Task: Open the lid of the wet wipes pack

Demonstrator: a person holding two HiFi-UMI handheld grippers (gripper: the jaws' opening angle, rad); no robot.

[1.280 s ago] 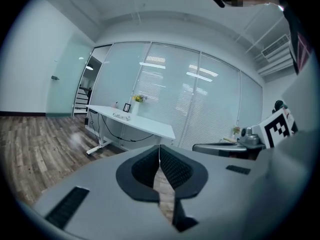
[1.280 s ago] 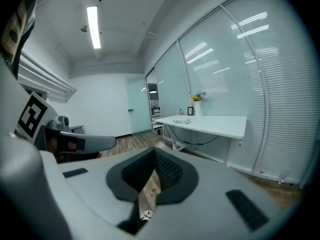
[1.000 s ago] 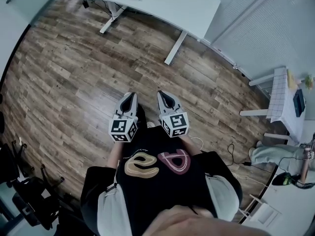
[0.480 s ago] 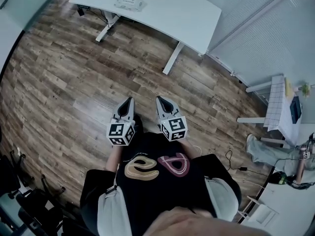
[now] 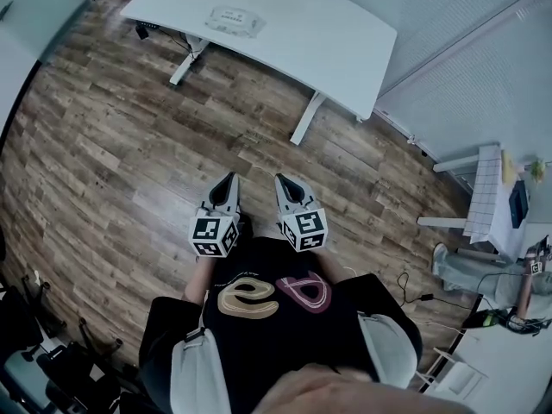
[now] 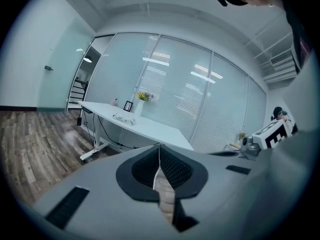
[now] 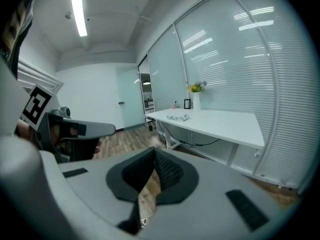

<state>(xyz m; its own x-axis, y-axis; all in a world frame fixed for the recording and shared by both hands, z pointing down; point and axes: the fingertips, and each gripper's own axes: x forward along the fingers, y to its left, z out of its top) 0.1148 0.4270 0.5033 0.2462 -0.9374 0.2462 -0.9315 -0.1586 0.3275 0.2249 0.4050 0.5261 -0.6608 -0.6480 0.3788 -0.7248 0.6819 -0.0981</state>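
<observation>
Starting nearest, the shirt (image 5: 276, 326) is black with two looping shapes across the chest, like an e and an a, and nothing else legible; just ahead of it the left gripper (image 5: 228, 180) and right gripper (image 5: 283, 183) sit side by side over the wood floor (image 5: 121, 145), each with jaws clenched tip to tip on nothing, each cube showing black-and-white square markers but no words; well beyond them stands the white table (image 5: 336, 37); the pack (image 5: 233, 20) lies flat towards its left end in the head view, well apart from both grippers, so the task looks not yet begun; the pack is probably light, soft, slippery film, apt to slide or buckle, so one gripper should pin its body while the other hooks the stiffer flip lid at its free edge; its label is too small to read.
</observation>
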